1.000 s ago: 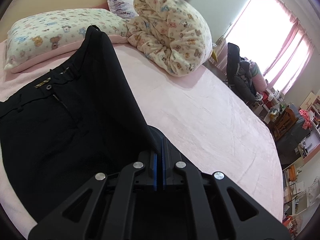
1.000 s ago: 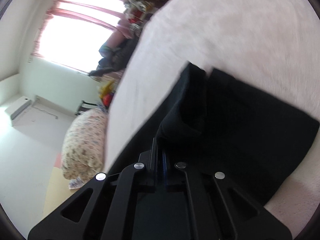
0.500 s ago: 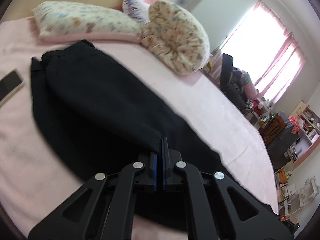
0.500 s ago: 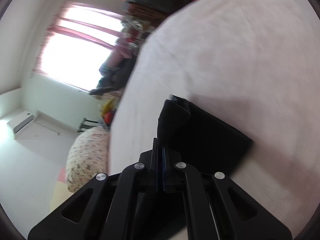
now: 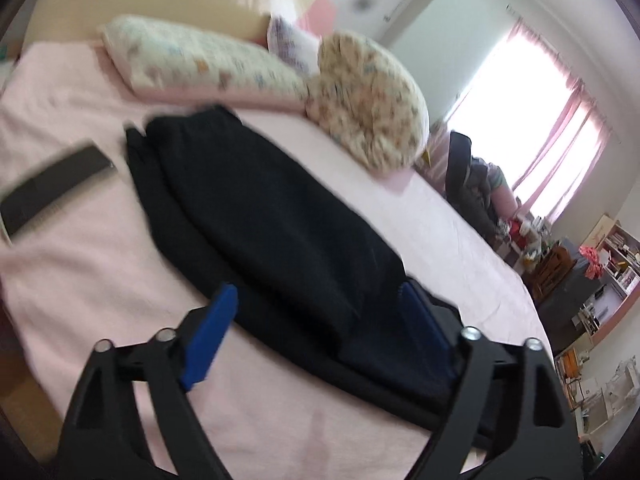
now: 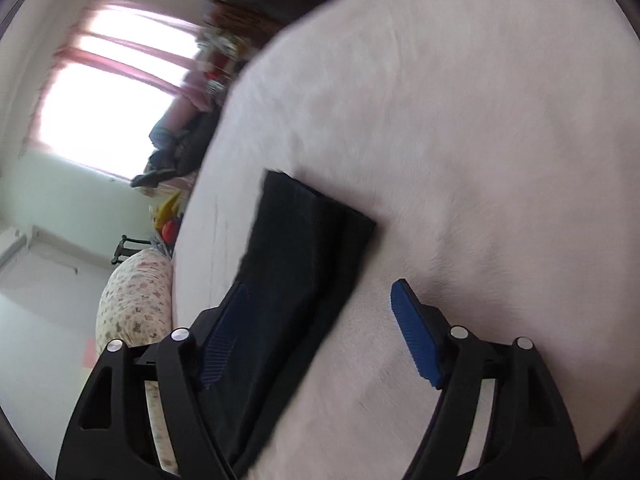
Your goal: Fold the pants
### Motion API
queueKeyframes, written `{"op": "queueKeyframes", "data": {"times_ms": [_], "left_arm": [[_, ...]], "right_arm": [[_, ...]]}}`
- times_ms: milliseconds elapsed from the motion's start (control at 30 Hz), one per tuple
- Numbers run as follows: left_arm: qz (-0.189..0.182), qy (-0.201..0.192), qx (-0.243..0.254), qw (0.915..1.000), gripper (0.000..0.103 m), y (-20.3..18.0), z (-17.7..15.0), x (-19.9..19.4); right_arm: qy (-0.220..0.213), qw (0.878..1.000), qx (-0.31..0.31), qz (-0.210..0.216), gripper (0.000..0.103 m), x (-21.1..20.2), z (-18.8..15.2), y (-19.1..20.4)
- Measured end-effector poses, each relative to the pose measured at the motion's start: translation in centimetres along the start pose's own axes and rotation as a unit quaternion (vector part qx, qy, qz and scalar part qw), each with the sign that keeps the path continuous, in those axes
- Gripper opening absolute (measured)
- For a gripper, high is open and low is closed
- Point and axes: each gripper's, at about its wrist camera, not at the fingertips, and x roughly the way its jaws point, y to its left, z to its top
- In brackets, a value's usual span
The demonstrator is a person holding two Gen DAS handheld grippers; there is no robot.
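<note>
Left wrist view is showing your left gripper with its jaws opening wide over the black pants, nothing pinched: the blue pads are standing apart on either side of the cloth, which is lying flat on the pink bed sheet and stretching away ahead of the fingertips, doubled lengthwise. Off to the gripper's left a dark phone is resting on the sheet, well apart from the pants. Far ahead, a printed pillow and a rolled printed quilt are sitting at the head of the bed.

Right wrist view is showing your right gripper likewise letting go, jaws opening. The leg end of the pants is lying on the sheet just ahead and running back beneath the left finger, whose pad is hovering over the cloth; the right pad is sitting over bare sheet, beside the fabric's edge. Everything is slightly blurred.
</note>
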Motion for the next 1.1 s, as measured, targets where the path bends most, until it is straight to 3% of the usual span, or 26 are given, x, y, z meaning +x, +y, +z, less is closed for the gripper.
{"op": "queueKeyframes", "data": {"times_ms": [100,167,233,267,400,533,633,833,900,933,967,1100], "left_arm": [[0.005,-0.018,-0.002,0.9998,0.092,2.4,3.6,-1.2],[-0.003,0.008,-0.026,0.9996,0.091,4.4,6.1,-0.2],[-0.012,0.056,-0.065,0.9963,0.086,6.8,8.4,2.2],[-0.013,0.074,-0.079,0.9940,0.078,7.6,8.9,3.2],[-0.043,0.163,-0.150,0.9742,0.067,11.2,10.1,8.0],[0.013,0.193,-0.150,0.9695,0.065,12.4,9.6,10.7],[0.020,0.189,-0.188,0.9635,0.064,13.7,9.5,11.7],[0.033,0.174,-0.205,0.9625,0.064,14.5,11.0,13.7],[0.036,0.168,-0.221,0.9601,0.052,15.0,11.4,14.0],[0.048,0.169,-0.220,0.9596,0.030,15.1,11.6,14.1],[0.045,0.166,-0.215,0.9614,0.022,15.1,11.7,14.0],[0.040,0.142,-0.181,0.9724,0.014,13.9,12.4,12.1]], "right_arm": [[-0.037,0.998,-0.035,0.031,0.076,-2.1,-0.6,1.3],[-0.057,0.995,-0.070,0.034,0.076,-2.5,-1.2,2.6],[-0.058,0.994,-0.089,0.037,0.076,-2.0,-1.6,3.4],[-0.055,0.993,-0.092,0.038,0.076,-1.6,-1.9,3.5],[-0.039,0.994,-0.098,0.024,0.076,0.1,-2.5,3.5],[-0.026,0.995,-0.095,0.023,0.076,1.1,-2.9,3.5],[-0.022,0.994,-0.103,0.022,0.077,1.6,-3.2,3.9],[-0.002,0.992,-0.123,0.020,0.079,2.7,-3.8,4.7],[0.000,0.992,-0.125,0.020,0.080,2.8,-3.8,4.8],[-0.001,0.992,-0.126,0.020,0.080,2.8,-3.8,4.9],[-0.001,0.992,-0.127,0.020,0.080,2.8,-3.9,4.8],[0.001,0.991,-0.134,0.024,0.081,3.0,-3.8,5.0]]}}
